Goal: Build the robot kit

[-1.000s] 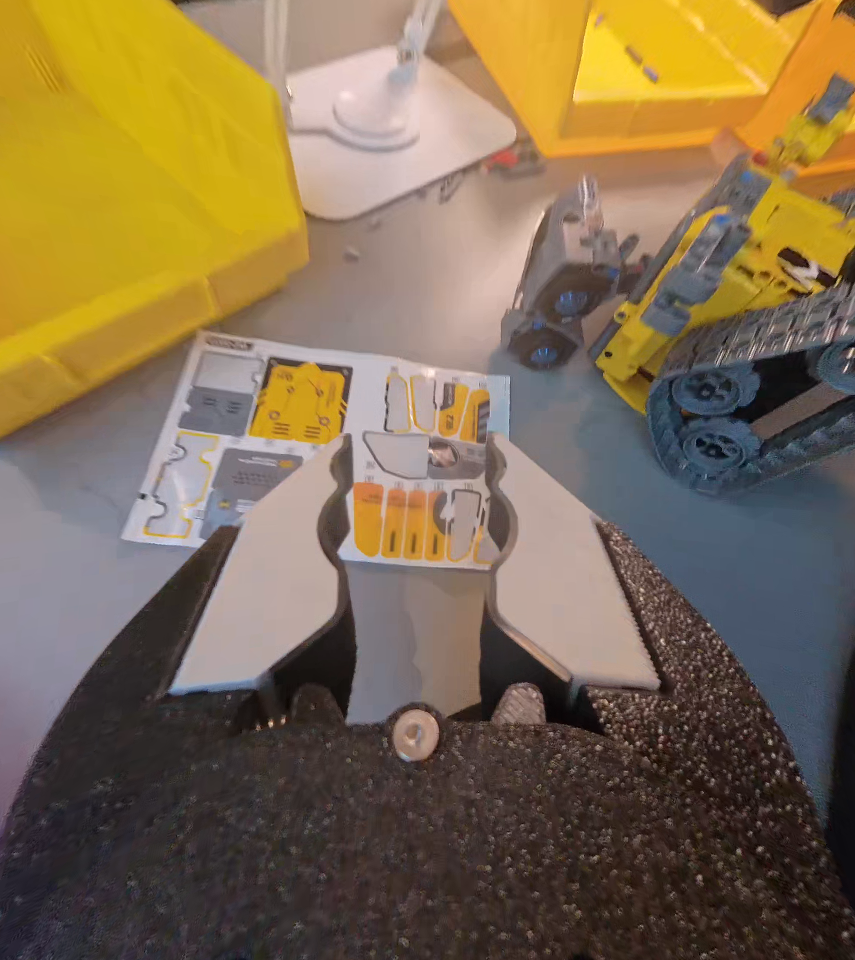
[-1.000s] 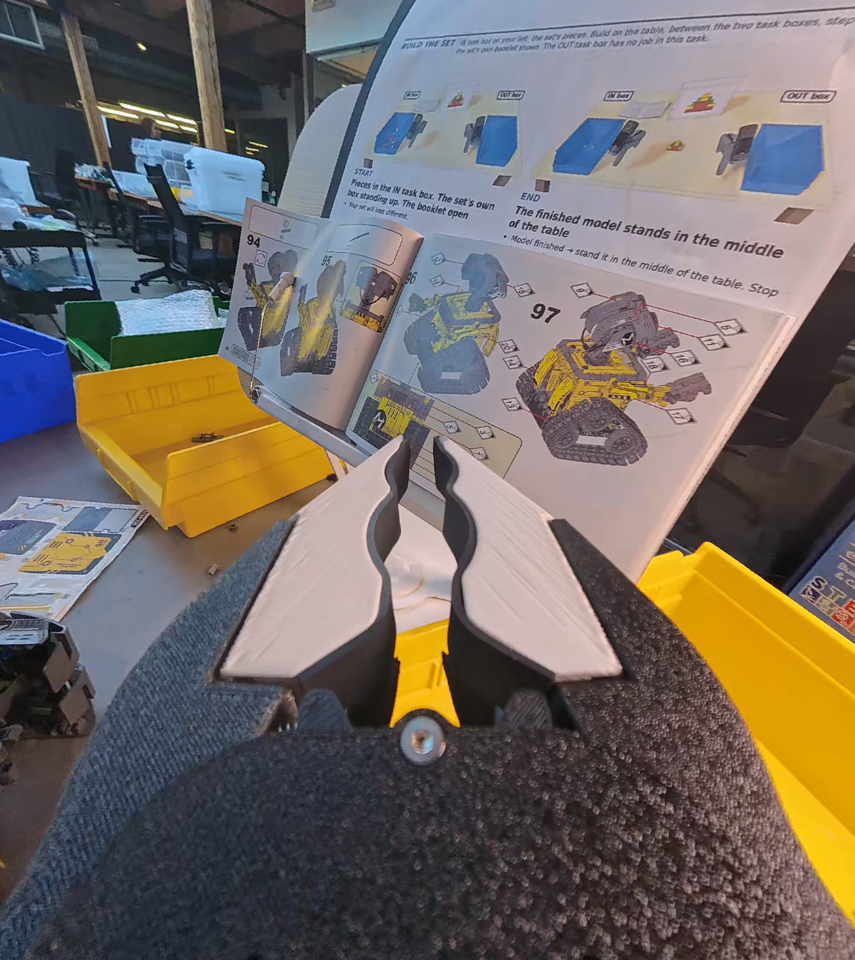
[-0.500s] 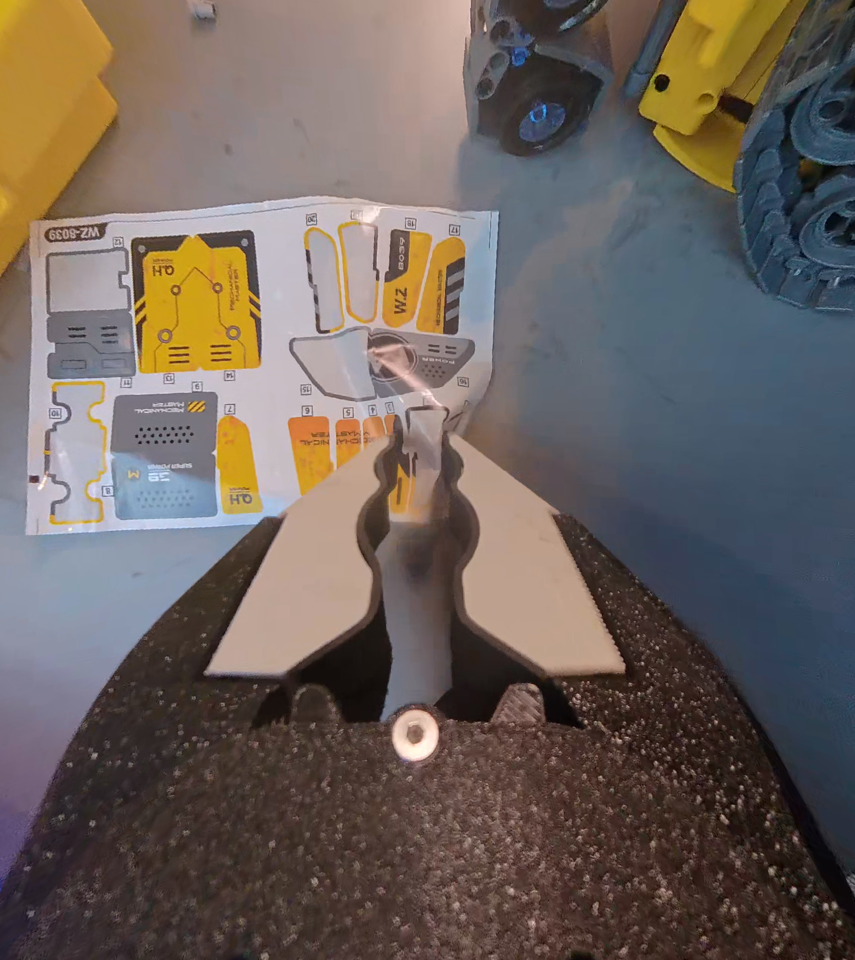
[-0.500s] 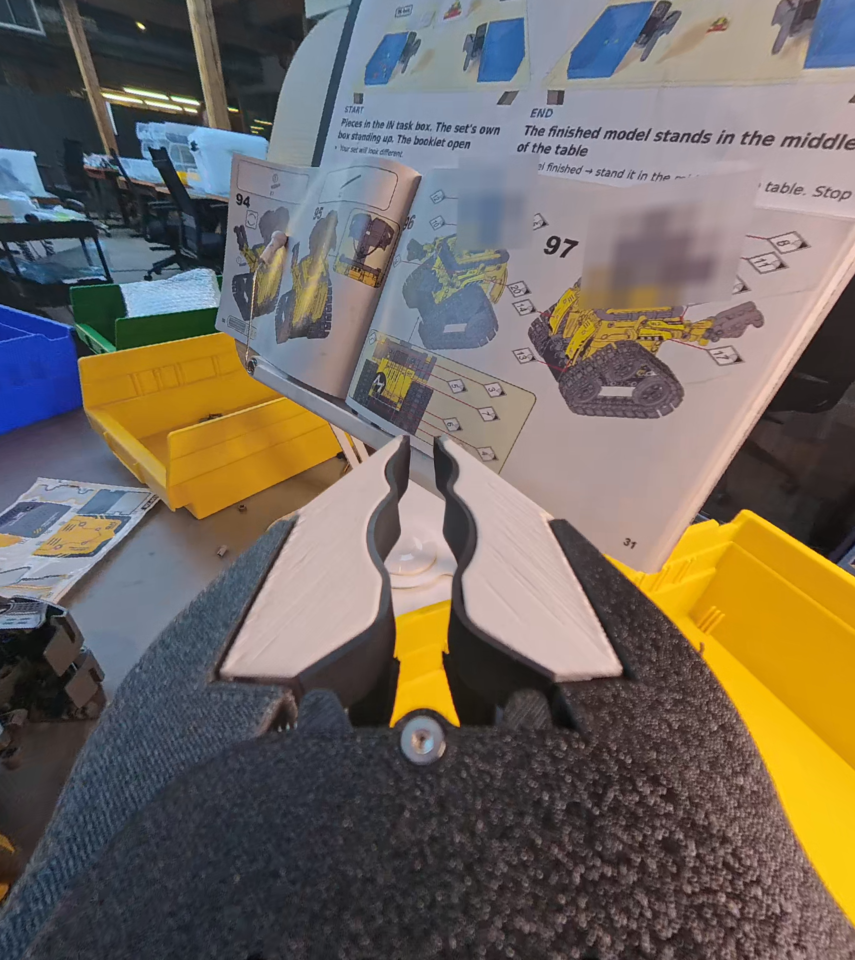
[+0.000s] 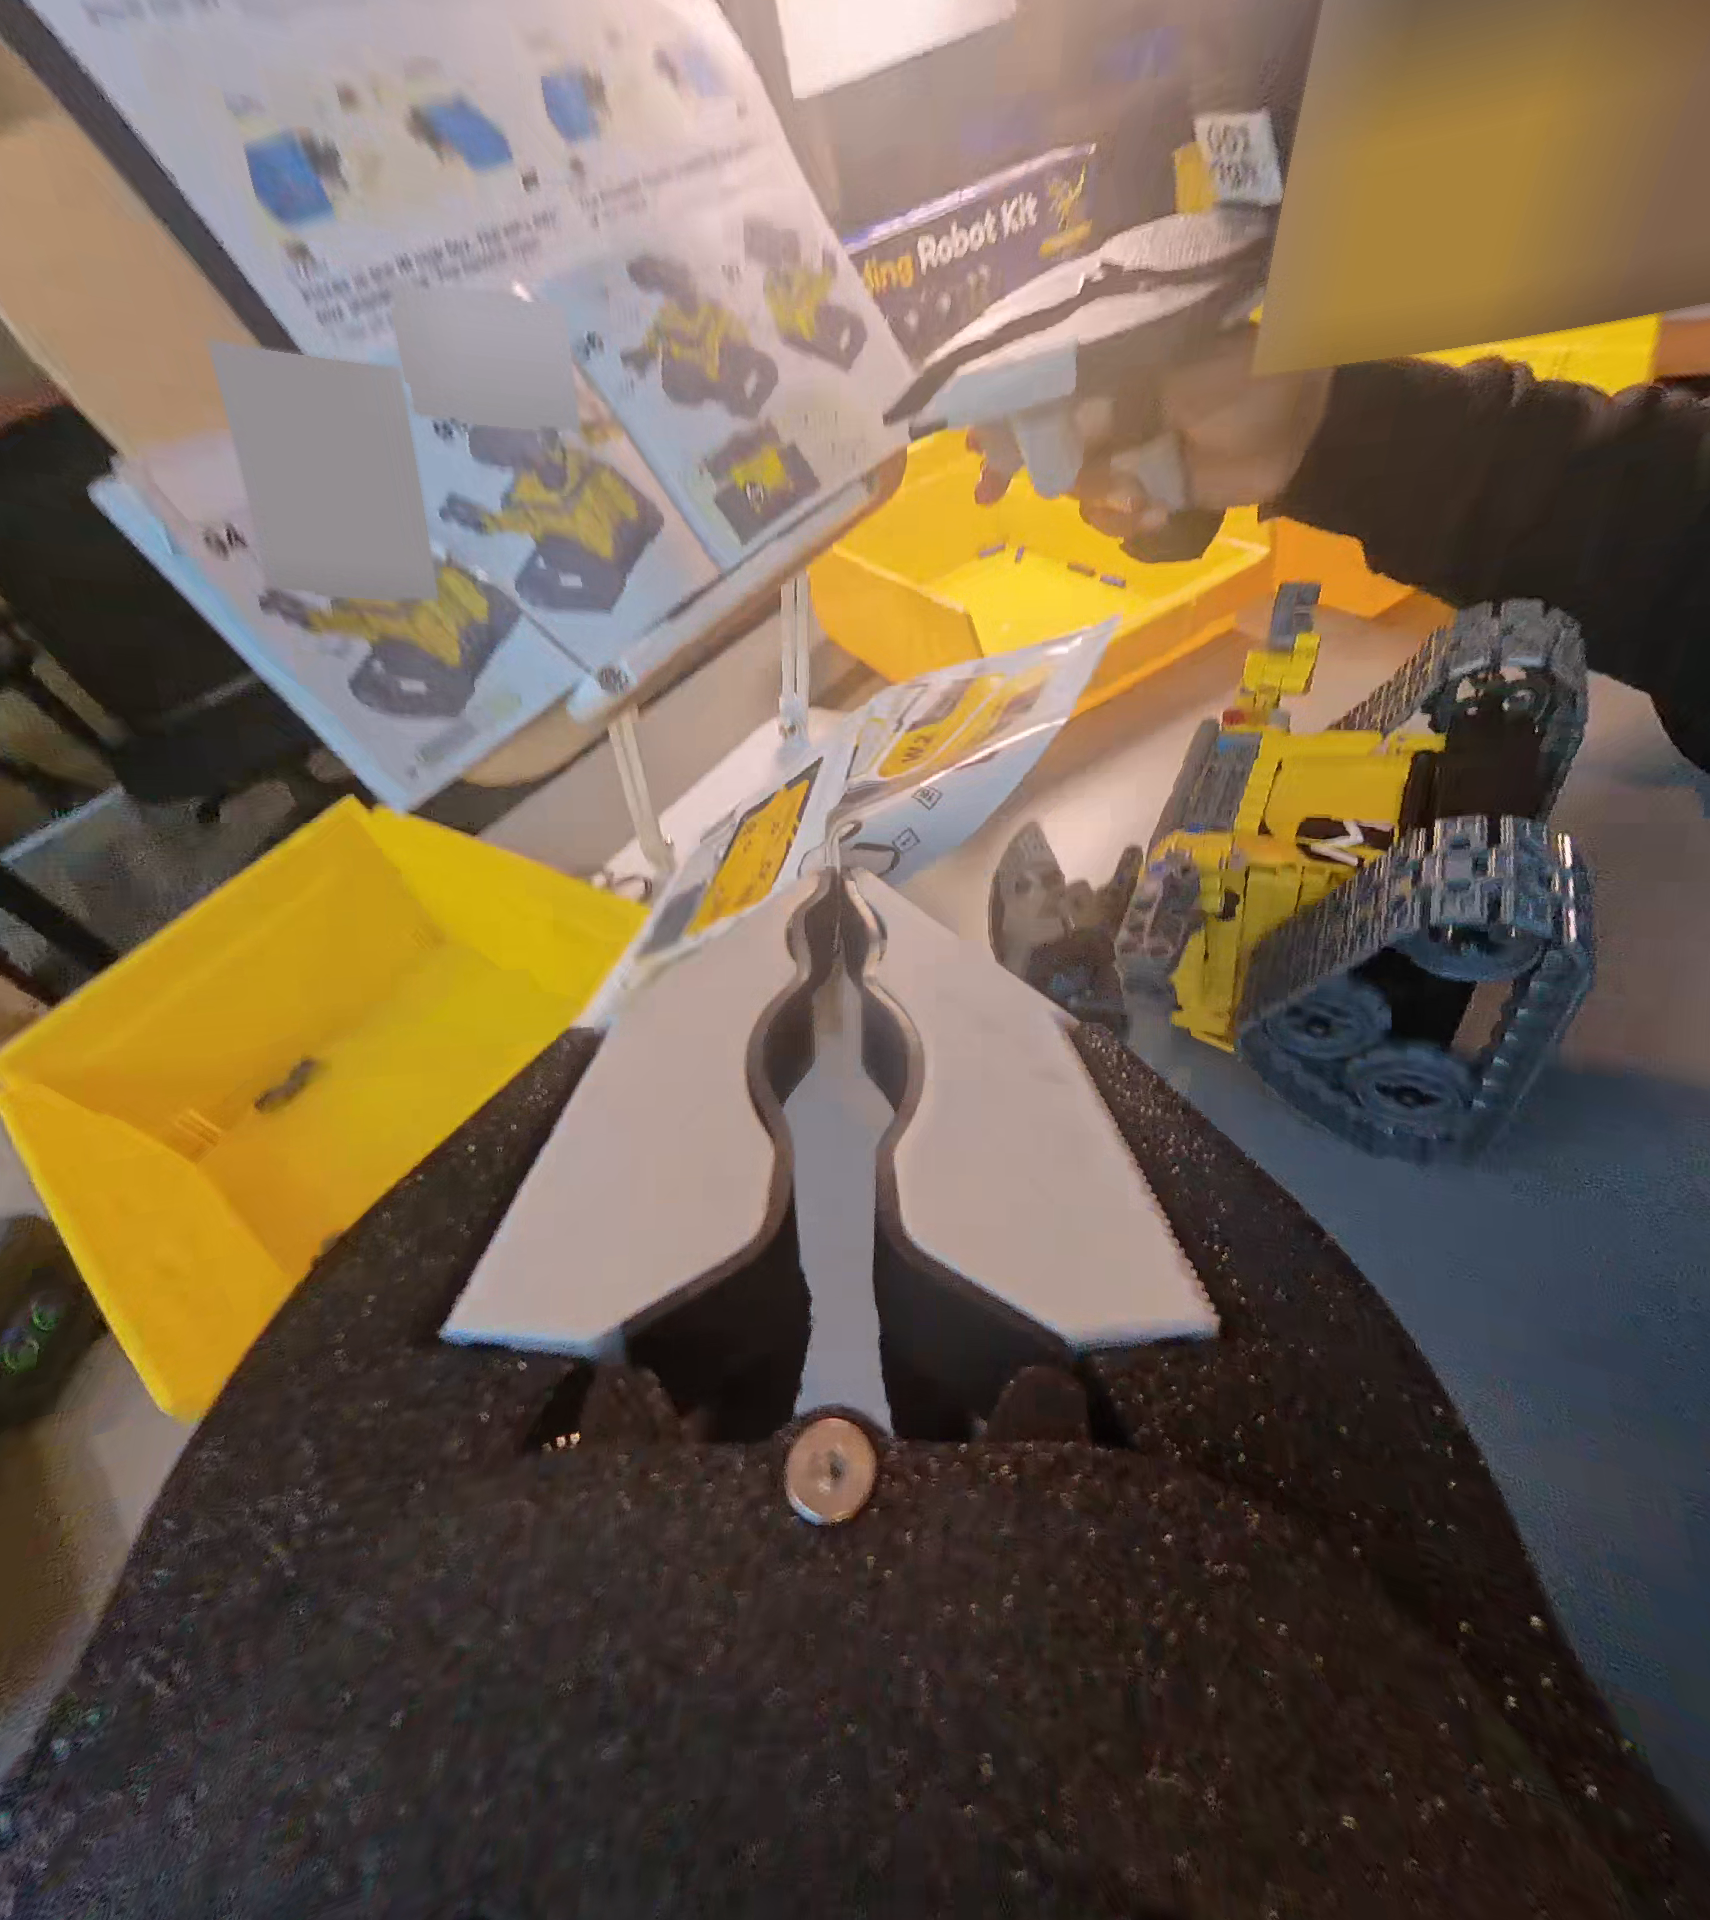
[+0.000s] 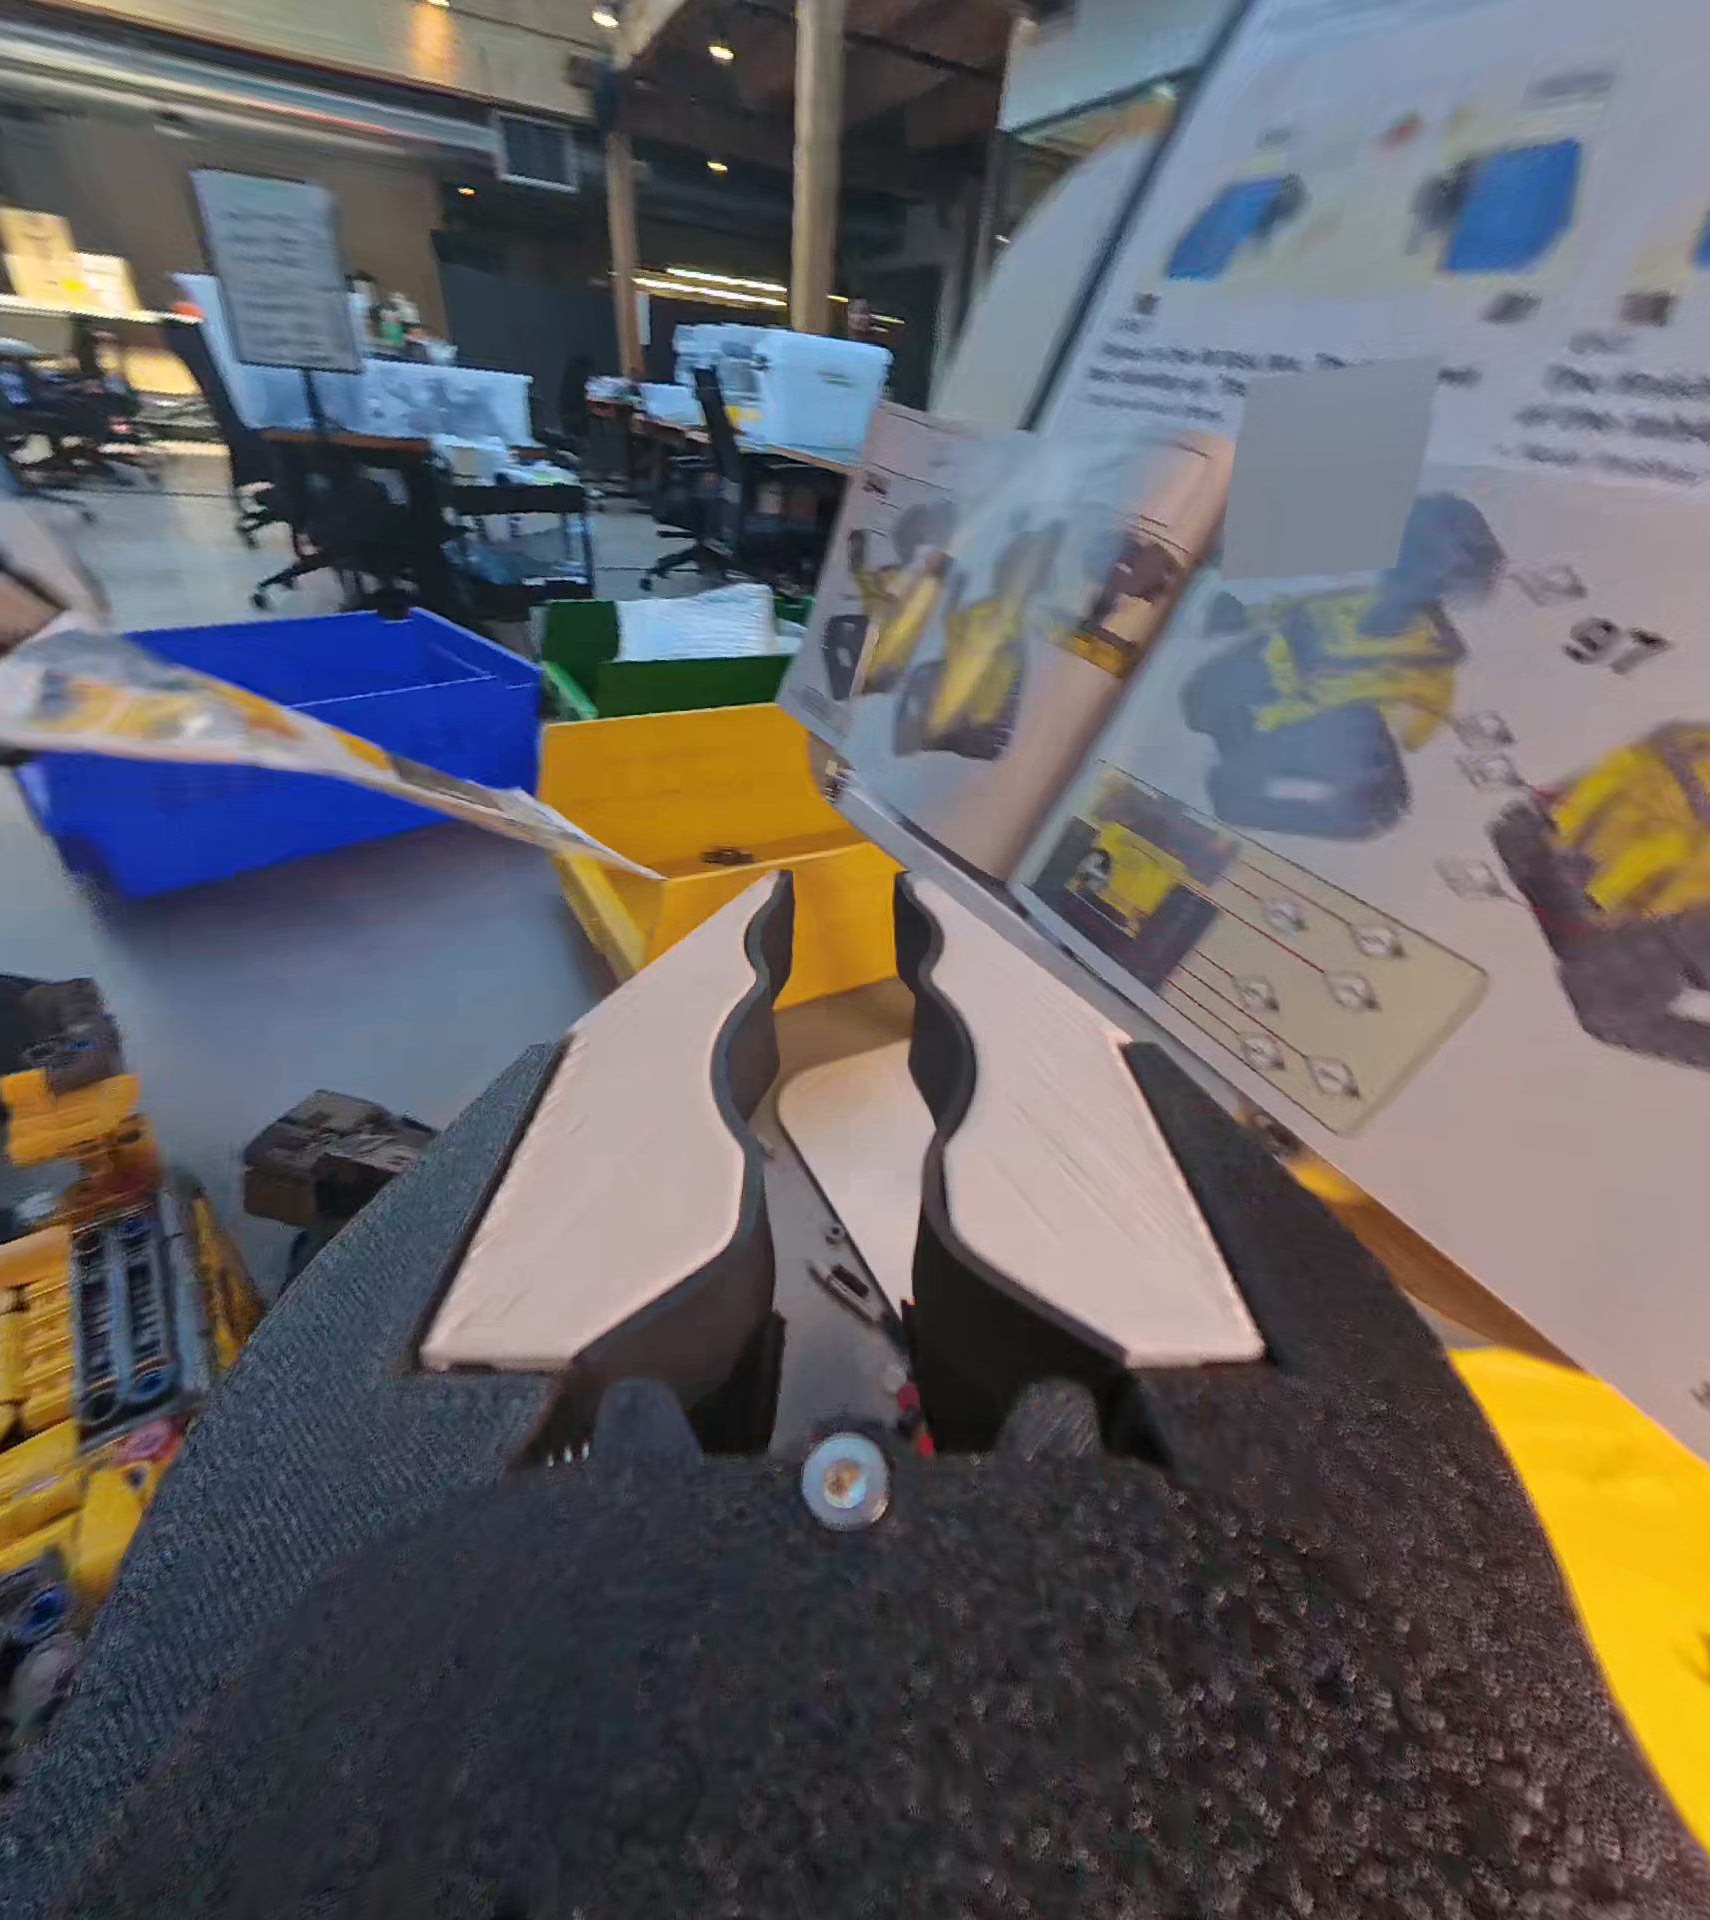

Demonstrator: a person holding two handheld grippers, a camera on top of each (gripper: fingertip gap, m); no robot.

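Observation:
My left gripper [image 5: 840,883] is shut on the near edge of a sticker sheet [image 5: 934,738] and holds it up off the grey table. The sheet also shows at the left of the right wrist view [image 6: 259,727], hanging in the air. My right gripper [image 6: 843,914] is slightly open and empty, above a white stand base in front of an open instruction booklet [image 6: 1350,831]. In the left wrist view it shows far off at the upper right [image 5: 1038,416], held by a hand in a black sleeve. A yellow tracked brick model [image 5: 1350,894] stands to the right of the sheet.
A yellow bin [image 5: 238,1039] sits at the left, and another [image 5: 1038,592] stands behind the sheet. A grey brick assembly [image 5: 1048,914] lies beside the model. The booklet stand [image 5: 560,499] rises behind. The right wrist view shows blue [image 6: 363,675], green [image 6: 685,665] and yellow [image 6: 705,790] bins. The grippers' ends are close to 25 cm from one another.
My left gripper closed on the sticker sheet's edge and lifted it off the table, tilting upward. My right gripper opened a little and swung left.

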